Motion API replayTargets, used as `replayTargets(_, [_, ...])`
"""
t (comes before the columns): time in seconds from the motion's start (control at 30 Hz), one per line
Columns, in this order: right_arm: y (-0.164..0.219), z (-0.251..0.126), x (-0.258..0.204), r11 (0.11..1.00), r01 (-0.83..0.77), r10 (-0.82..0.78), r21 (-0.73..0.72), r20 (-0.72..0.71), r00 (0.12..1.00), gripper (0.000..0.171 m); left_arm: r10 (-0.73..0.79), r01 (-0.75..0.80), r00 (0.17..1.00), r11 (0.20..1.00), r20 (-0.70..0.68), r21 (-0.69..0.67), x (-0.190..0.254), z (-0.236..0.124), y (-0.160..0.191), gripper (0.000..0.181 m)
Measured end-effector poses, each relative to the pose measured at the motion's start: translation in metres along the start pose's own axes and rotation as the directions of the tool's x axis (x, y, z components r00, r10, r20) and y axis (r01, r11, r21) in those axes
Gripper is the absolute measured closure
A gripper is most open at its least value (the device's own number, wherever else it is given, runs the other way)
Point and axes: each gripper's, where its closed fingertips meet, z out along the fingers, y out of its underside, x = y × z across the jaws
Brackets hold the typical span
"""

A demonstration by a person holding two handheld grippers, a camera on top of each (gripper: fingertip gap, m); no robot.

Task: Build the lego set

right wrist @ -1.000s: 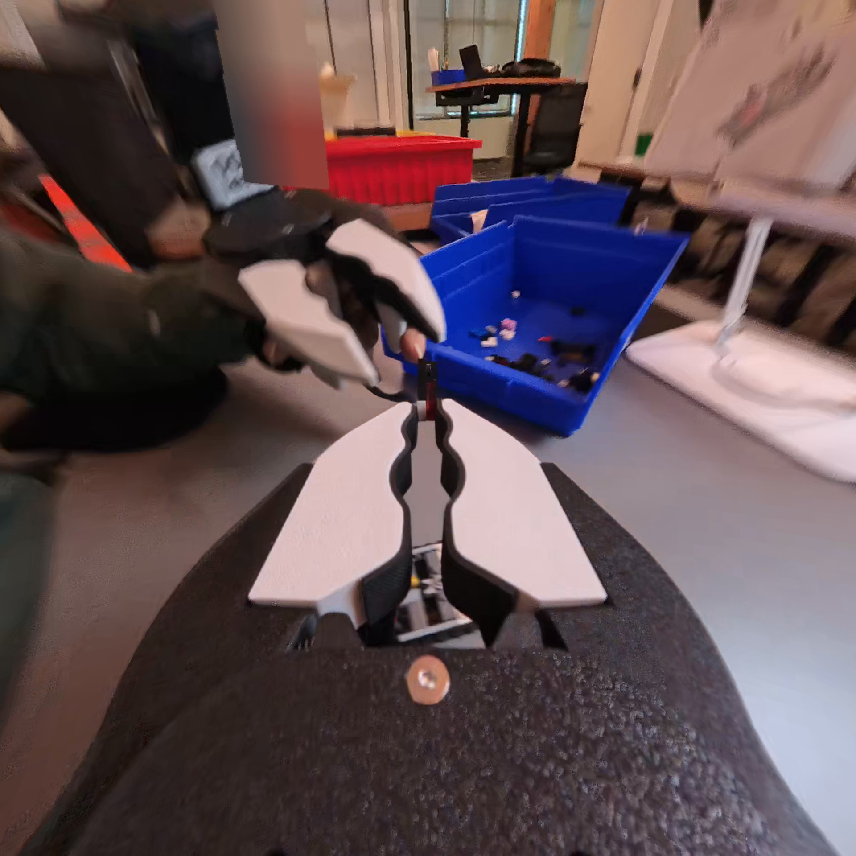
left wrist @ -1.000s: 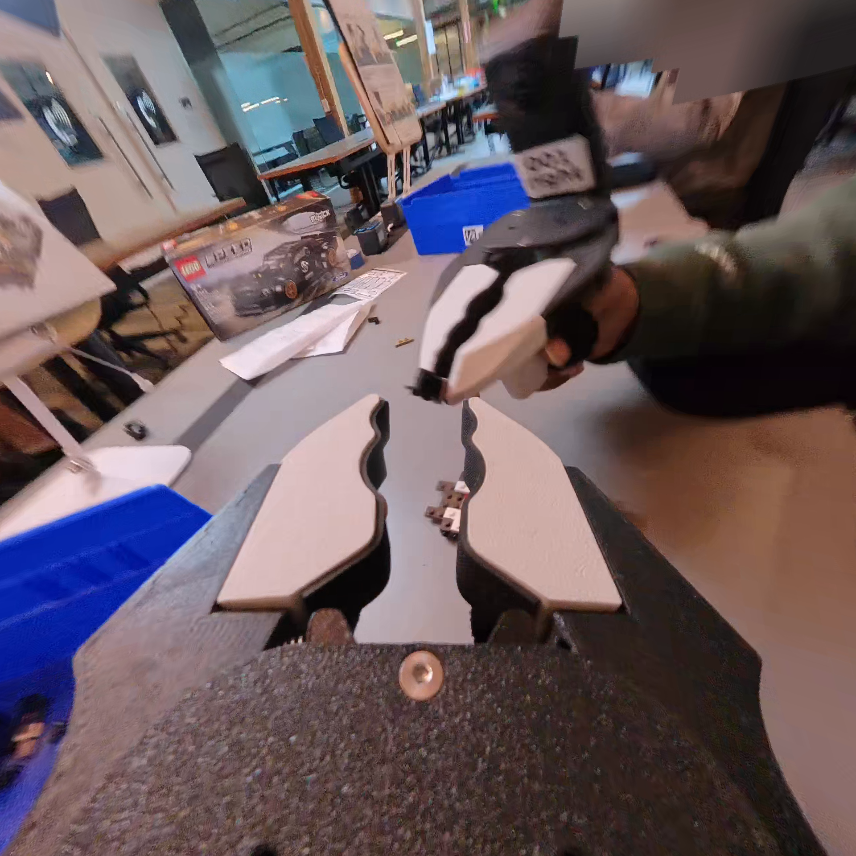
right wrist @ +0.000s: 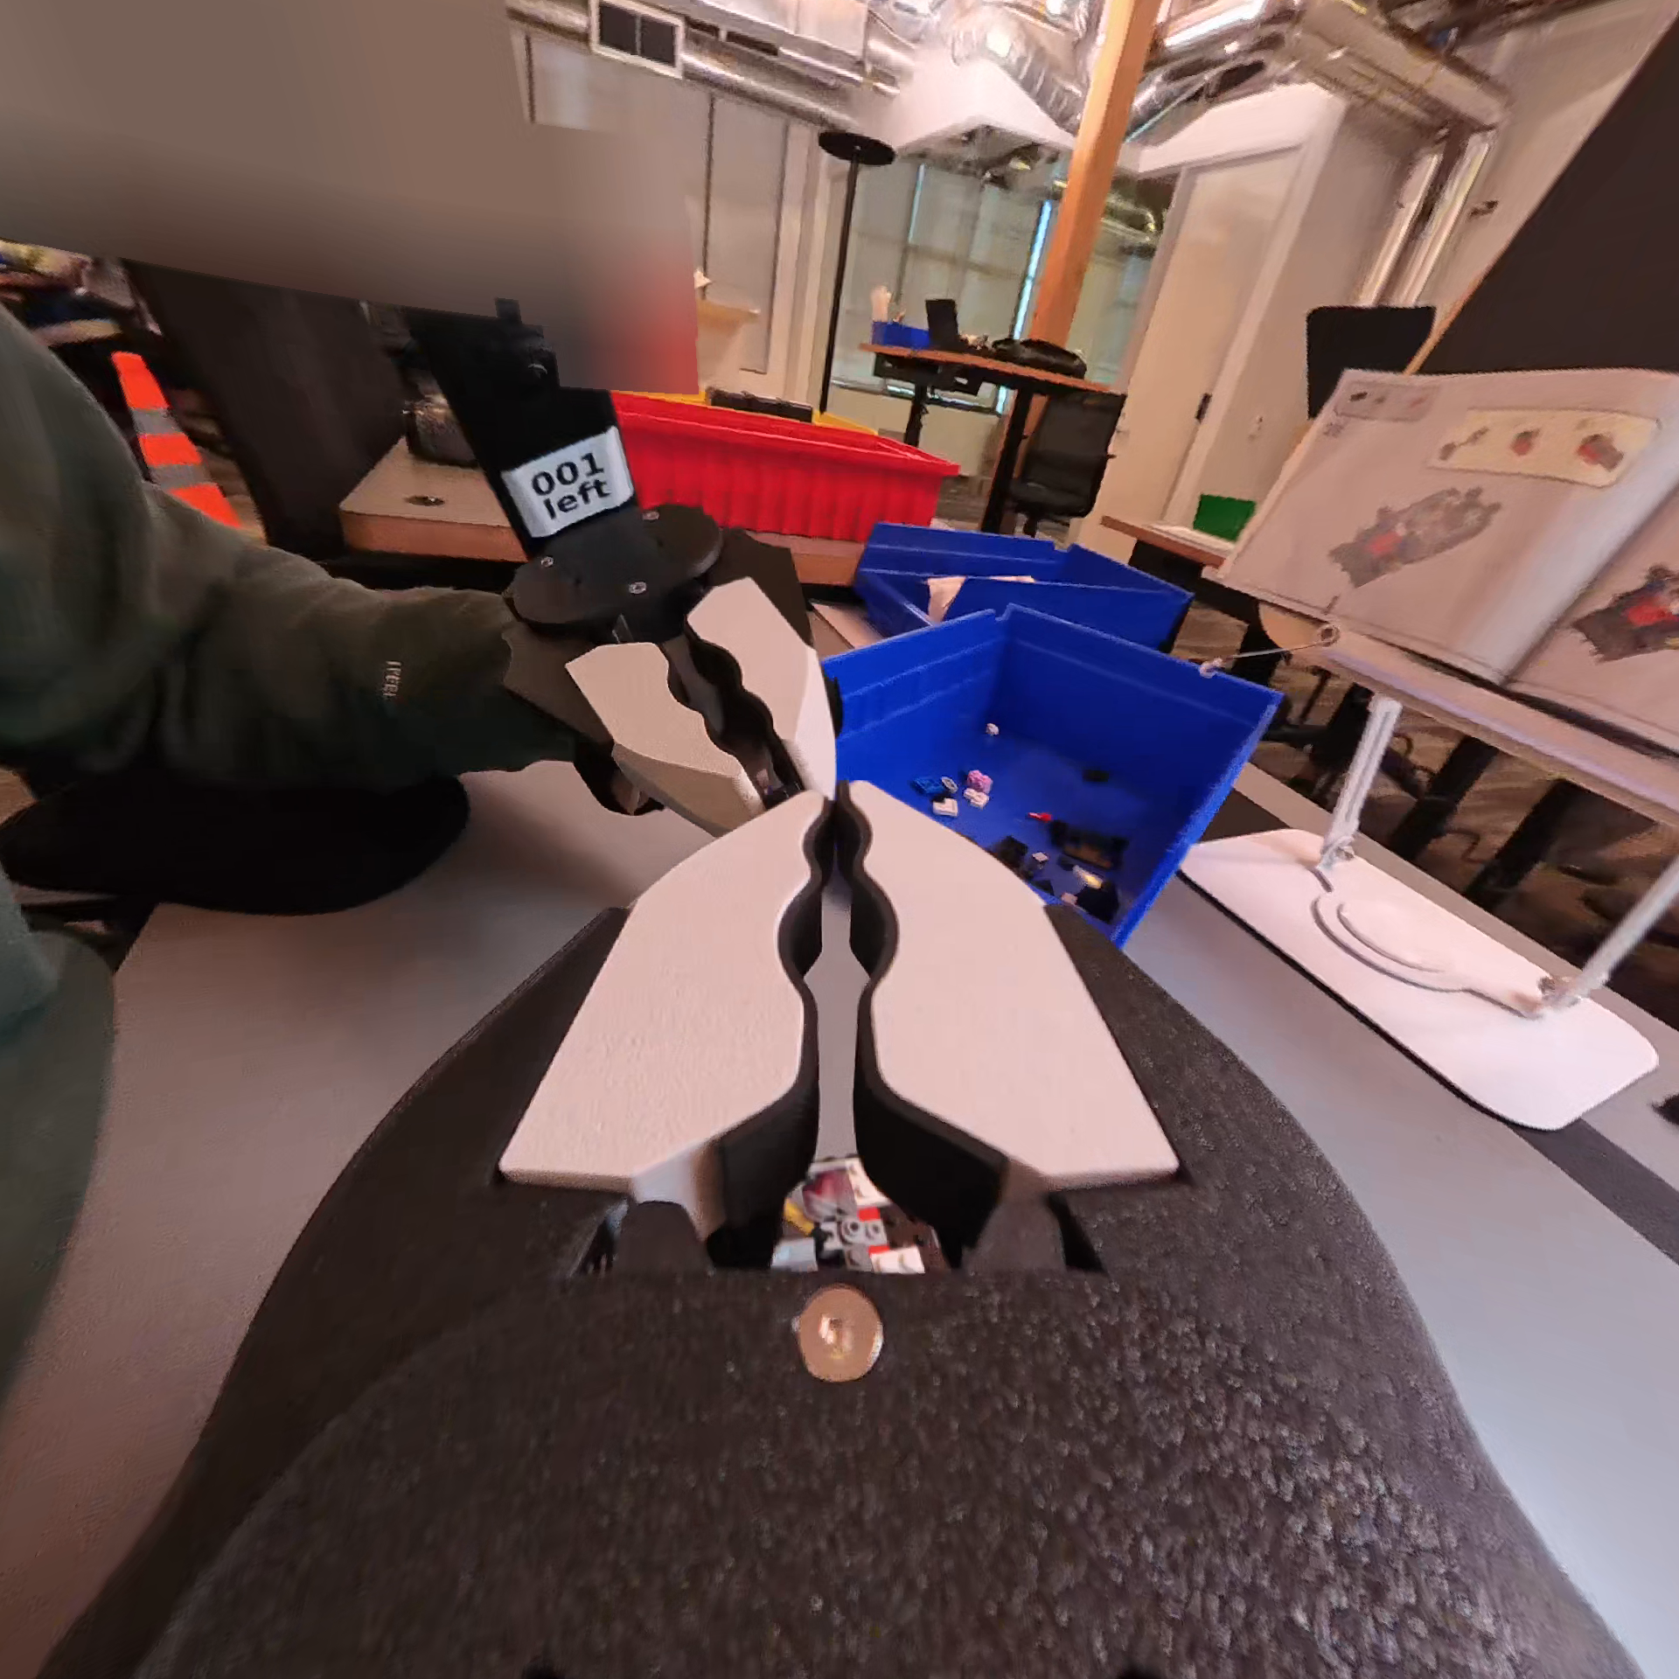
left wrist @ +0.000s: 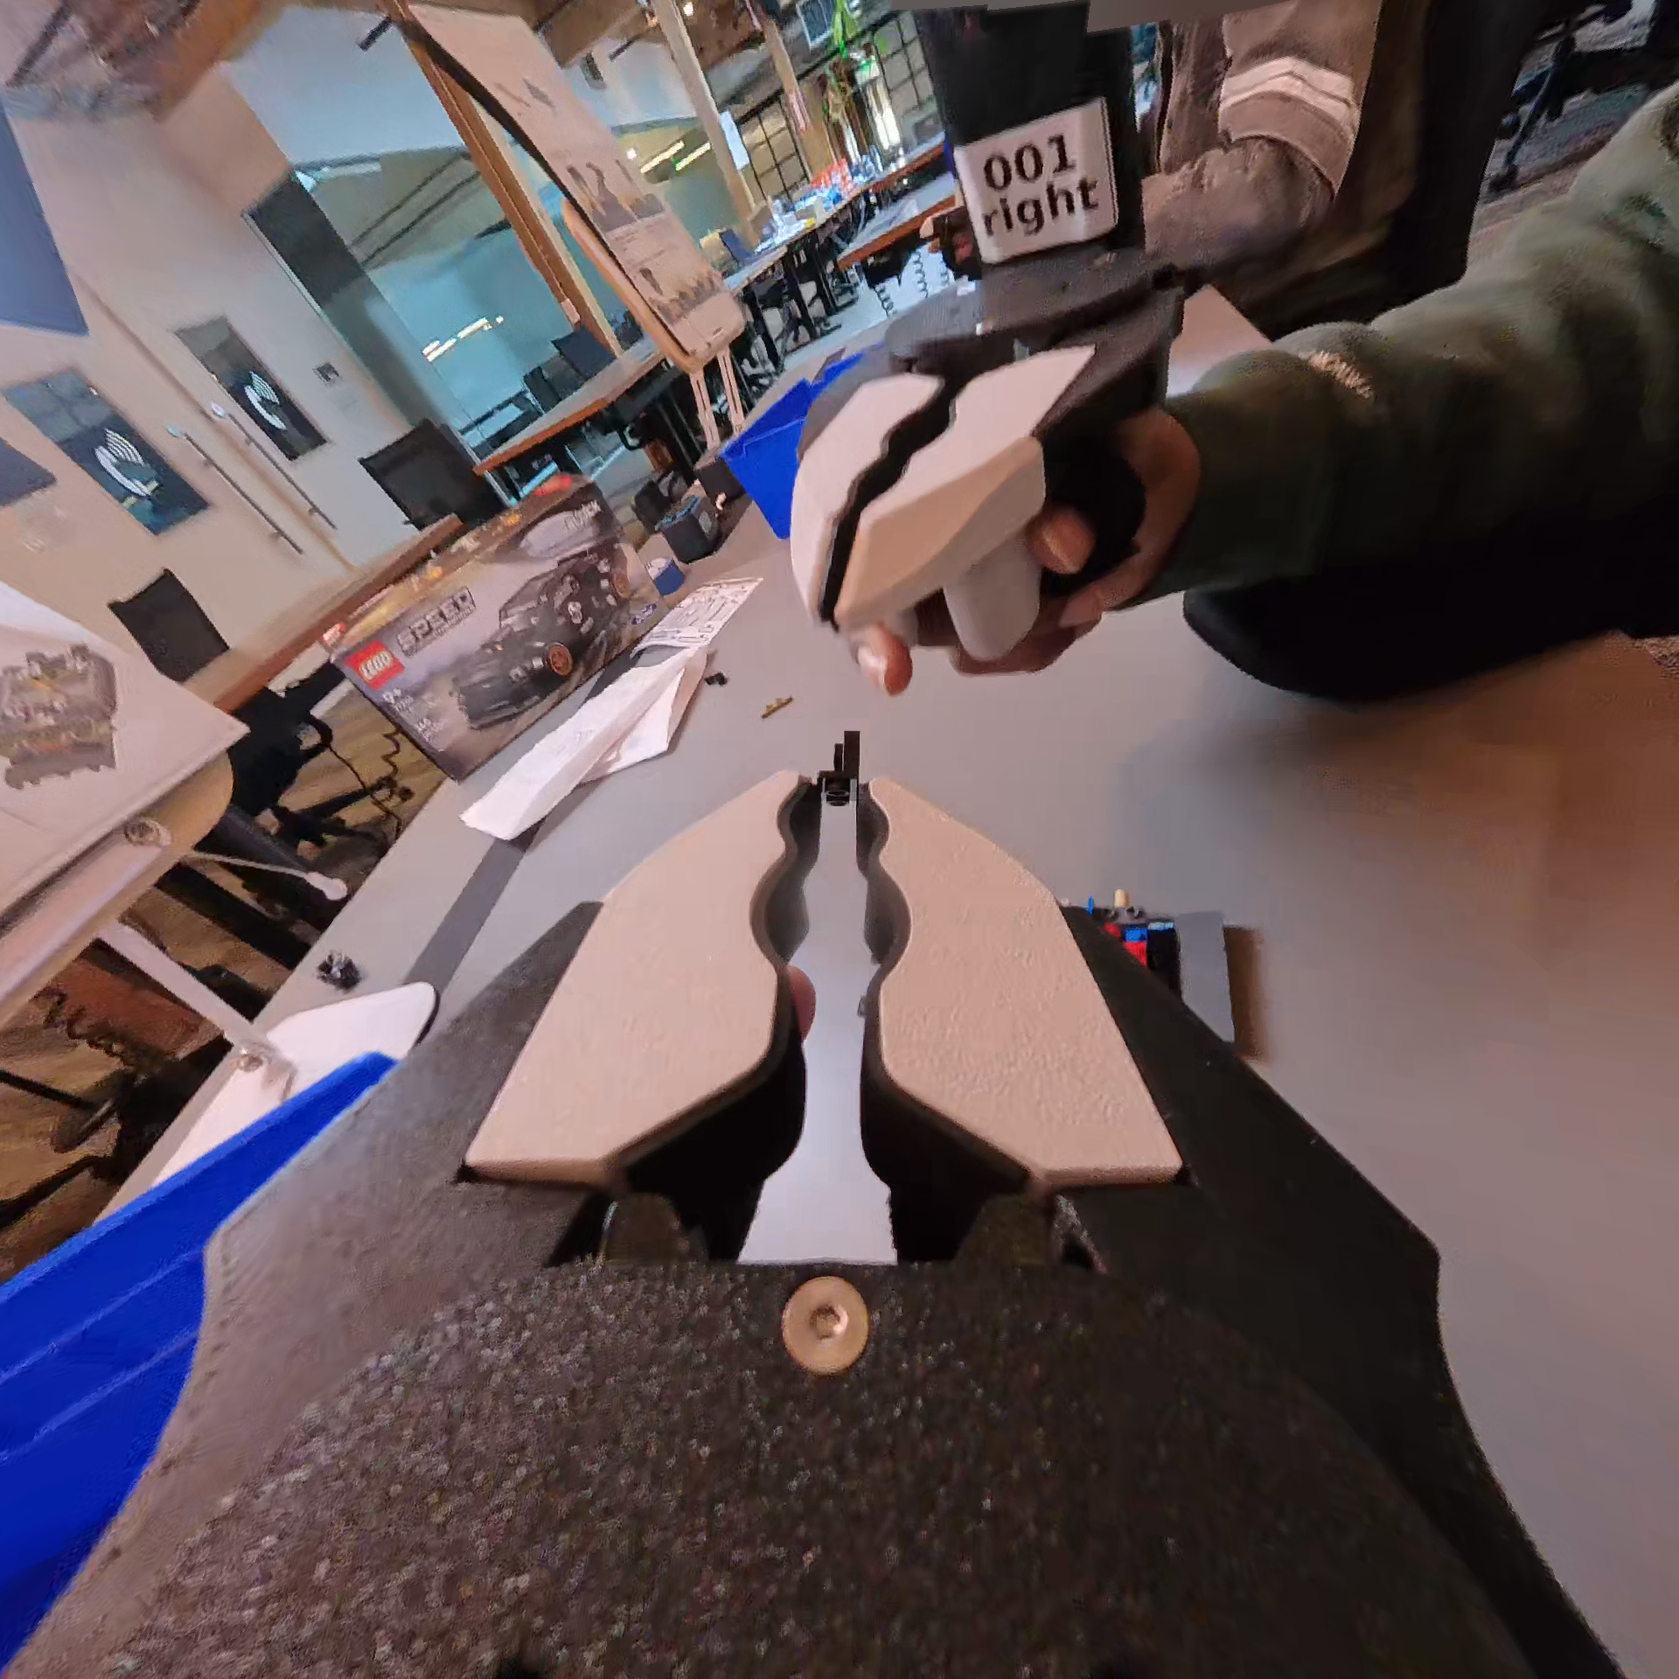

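Note:
My left gripper (left wrist: 840,789) is shut on a small black brick piece (left wrist: 850,750) that sticks out past its tips, held above the grey table (left wrist: 1363,909). My right gripper (right wrist: 834,801) is shut, with nothing showing between its tips. The two grippers point at each other, tips nearly touching. The left gripper also shows in the right wrist view (right wrist: 783,779), and the right gripper in the left wrist view (left wrist: 831,618). A small brick build (right wrist: 845,1226) lies on the table under my right gripper. Its edge also shows beside the left gripper (left wrist: 1136,936).
A blue bin (right wrist: 909,718) with several loose pieces stands behind the left gripper. Another blue bin (left wrist: 91,1317) sits at lower left. A toy car box (left wrist: 509,636) and paper sheets (left wrist: 591,754) lie farther off. An open booklet (right wrist: 1499,545) rests on a white stand (right wrist: 1408,981). A red bin (right wrist: 772,472) stands behind. The grippers are tip to tip, or close to it.
My left gripper went from open to shut on the small black piece. The dark piece that stuck out of my right gripper's tips no longer shows there. The grippers have come closer together.

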Motion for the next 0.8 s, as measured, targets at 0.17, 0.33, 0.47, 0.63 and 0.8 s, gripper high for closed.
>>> replayTargets(0.17, [0.026, -0.002, 0.034, 0.995, -0.061, 0.048, -0.082, -0.147, 0.988, 0.171, 0.024, -0.017, 0.998, 0.993, 0.058, -0.115, -0.016, -0.003, 0.029, 0.173])
replayTargets(0.33, [0.052, 0.000, 0.052, 0.980, -0.120, 0.083, -0.160, -0.224, 0.971, 0.171, 0.120, 0.054, 0.899, 0.924, 0.421, -0.377, -0.086, -0.027, 0.064, 0.173])
replayTargets(0.47, [0.062, 0.002, 0.056, 0.969, -0.153, 0.102, -0.192, -0.249, 0.963, 0.171, 0.043, 0.380, 0.763, 0.777, 0.645, -0.502, -0.124, -0.059, 0.107, 0.162])
replayTargets(0.63, [0.068, 0.002, 0.058, 0.960, -0.176, 0.118, -0.216, -0.258, 0.959, 0.171, -0.014, 0.497, 0.795, 0.587, 0.606, -0.639, -0.111, -0.062, 0.151, 0.116])
replayTargets(0.8, [0.068, 0.000, 0.059, 0.959, -0.182, 0.123, -0.215, -0.260, 0.958, 0.171, -0.018, 0.469, 0.820, 0.595, 0.573, -0.652, -0.105, -0.061, 0.153, 0.114])
